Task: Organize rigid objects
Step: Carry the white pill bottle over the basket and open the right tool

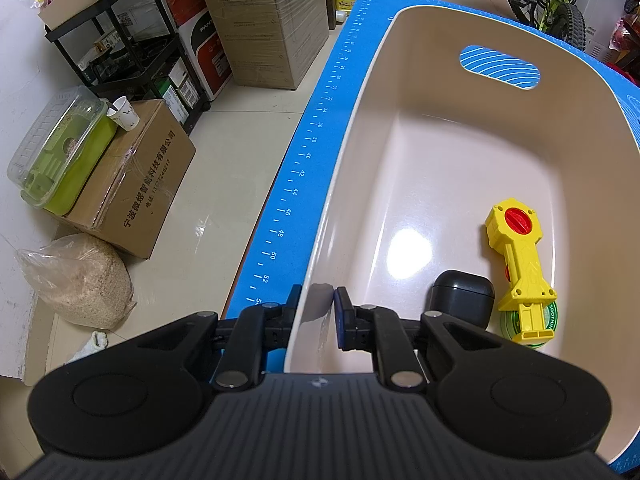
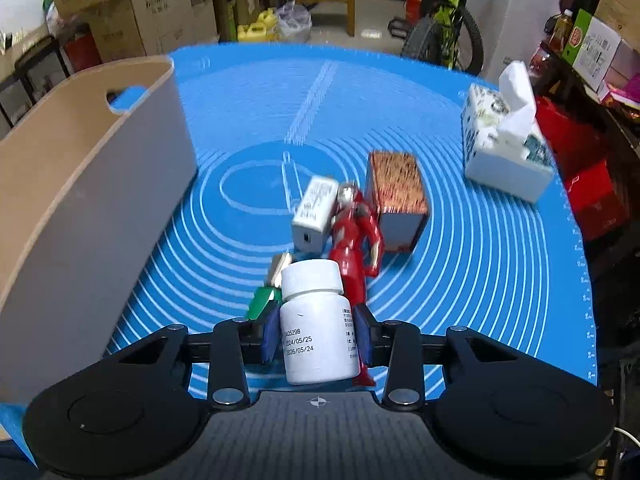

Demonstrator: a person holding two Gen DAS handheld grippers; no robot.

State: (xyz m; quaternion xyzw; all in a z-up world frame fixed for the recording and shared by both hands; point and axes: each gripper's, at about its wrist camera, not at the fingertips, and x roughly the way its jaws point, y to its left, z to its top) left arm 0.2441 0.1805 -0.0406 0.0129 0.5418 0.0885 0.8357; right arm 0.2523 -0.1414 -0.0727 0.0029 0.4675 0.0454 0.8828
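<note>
right hand-held gripper (image 2: 317, 340) is clamped on the white pill bottle (image 2: 318, 322), held above the blue mat (image 2: 480, 260) w/ the beige bin (image 2: 80, 184) off to its left; smooth round bottle could twist or slip out on the way over, or clip the bin wall. left hand-held gripper (image 1: 316, 316) pinches the bin rim (image 1: 320, 300), so a tug could shift or tip the bin. hard to make out: green-and-silver item (image 2: 266, 292) behind the bottle, red figure (image 2: 356, 240) partly blocked, and the green disc (image 1: 520, 320) under the yellow toy (image 1: 520, 264).
</note>
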